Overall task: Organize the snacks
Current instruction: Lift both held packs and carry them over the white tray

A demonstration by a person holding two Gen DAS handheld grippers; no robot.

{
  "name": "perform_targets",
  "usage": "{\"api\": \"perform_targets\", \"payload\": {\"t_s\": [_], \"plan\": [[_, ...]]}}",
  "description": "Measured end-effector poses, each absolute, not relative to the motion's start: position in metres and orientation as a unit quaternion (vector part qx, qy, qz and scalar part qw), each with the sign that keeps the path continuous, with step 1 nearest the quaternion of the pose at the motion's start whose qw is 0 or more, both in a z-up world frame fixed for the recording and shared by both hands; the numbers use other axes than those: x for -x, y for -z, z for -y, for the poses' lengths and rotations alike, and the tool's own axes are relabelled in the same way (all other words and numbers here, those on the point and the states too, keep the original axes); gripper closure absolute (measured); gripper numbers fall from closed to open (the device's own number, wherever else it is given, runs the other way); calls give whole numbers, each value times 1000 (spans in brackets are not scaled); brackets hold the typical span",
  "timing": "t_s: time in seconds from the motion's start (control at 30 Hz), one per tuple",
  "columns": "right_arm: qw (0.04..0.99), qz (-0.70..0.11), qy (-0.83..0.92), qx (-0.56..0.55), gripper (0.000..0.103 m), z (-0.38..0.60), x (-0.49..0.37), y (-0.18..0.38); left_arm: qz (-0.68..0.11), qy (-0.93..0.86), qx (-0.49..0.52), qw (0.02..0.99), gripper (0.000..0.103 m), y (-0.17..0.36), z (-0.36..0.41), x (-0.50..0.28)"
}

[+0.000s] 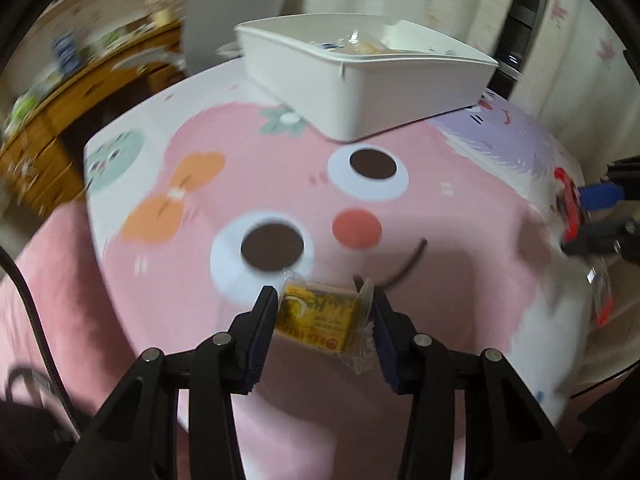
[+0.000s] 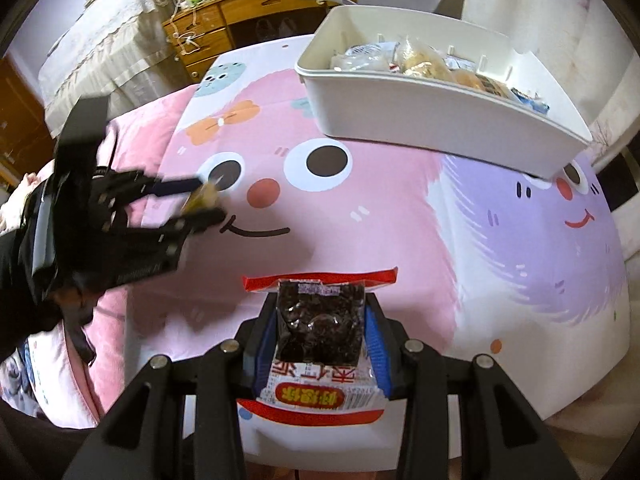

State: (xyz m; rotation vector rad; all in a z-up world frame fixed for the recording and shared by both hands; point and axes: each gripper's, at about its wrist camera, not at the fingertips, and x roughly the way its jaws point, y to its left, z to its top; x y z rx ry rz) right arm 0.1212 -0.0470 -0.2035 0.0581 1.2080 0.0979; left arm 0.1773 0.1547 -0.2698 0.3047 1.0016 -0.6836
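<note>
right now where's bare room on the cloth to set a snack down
Free: the printed cloth between the white bin and both grippers, around the pink face's eyes and smile, and the purple patch under the bin's right end. Crowded: the bin, already full of packets. The left gripper with its yellow packet hangs over the left eye.

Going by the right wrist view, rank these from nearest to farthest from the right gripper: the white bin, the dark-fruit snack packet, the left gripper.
1. Dark-fruit snack packet: clamped in the right gripper.
2. Left gripper: off to the left, holding a yellow snack.
3. White bin: far side of the cartoon cloth, upper right.
</note>
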Motion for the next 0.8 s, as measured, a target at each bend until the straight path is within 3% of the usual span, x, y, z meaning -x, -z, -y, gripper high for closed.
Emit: {"api": "perform_targets", "payload": {"t_s": [0.23,0.8], "plan": [[830,-552,-79,-13,62,63,-125,187,-497,261,-103,821,71,258,-158,-145],[835,-512,-198,32,62,165,-161,153,-552,46,0,833,86,232,-117,-116]]}}
